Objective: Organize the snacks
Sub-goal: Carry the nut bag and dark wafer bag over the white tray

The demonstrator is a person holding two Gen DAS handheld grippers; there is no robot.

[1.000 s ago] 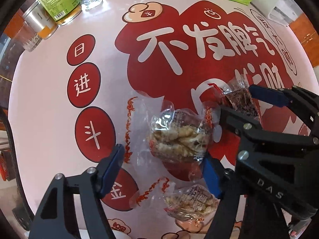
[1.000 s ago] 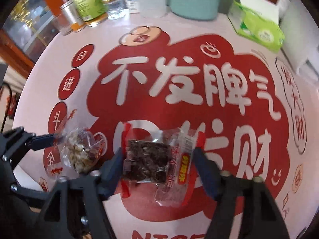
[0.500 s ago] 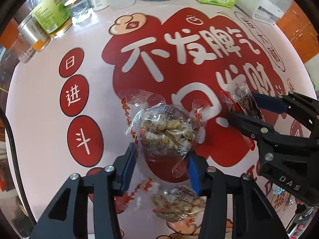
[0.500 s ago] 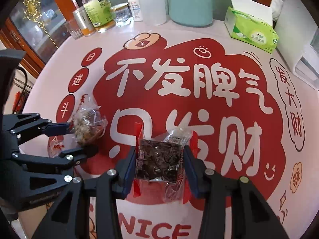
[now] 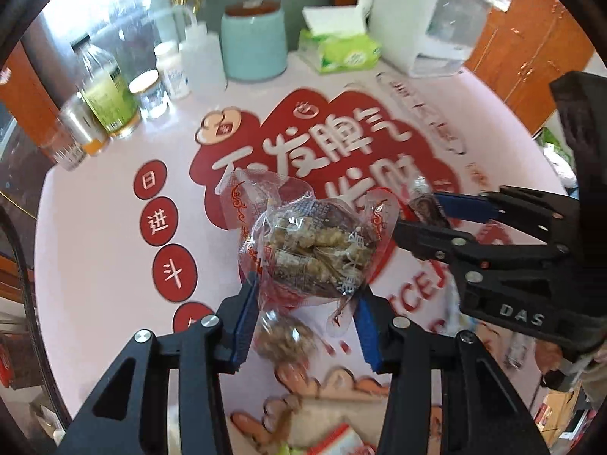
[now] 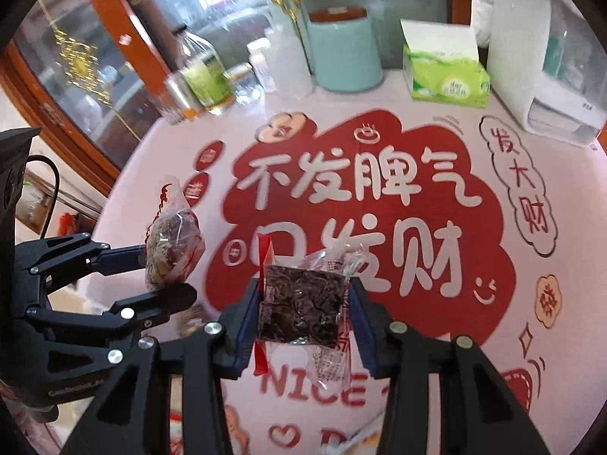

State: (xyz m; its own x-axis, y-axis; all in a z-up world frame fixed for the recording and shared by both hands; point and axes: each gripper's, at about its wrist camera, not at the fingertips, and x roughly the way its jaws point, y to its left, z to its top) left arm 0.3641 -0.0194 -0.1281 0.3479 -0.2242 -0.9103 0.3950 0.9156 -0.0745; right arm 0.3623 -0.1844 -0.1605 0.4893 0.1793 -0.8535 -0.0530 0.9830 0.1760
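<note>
My left gripper (image 5: 305, 318) is shut on a clear packet of pale crunchy snack (image 5: 315, 246) and holds it above the pink table (image 5: 95, 246); it also shows in the right wrist view (image 6: 172, 250). My right gripper (image 6: 301, 318) is shut on a clear packet of dark snack (image 6: 299, 309), also lifted; this packet shows small in the left wrist view (image 5: 426, 206). A second pale snack packet (image 5: 282, 341) lies on the table below the left gripper.
At the table's far edge stand a teal canister (image 6: 343, 53), a green tissue pack (image 6: 444, 76), a white appliance (image 6: 546, 57), bottles and jars (image 6: 205, 76). More wrappers (image 5: 334, 440) lie at the near edge.
Both grippers have lifted their packets up off the table and tilted toward level, so the far edge with the bottles, canister and cabinets has come into view.
</note>
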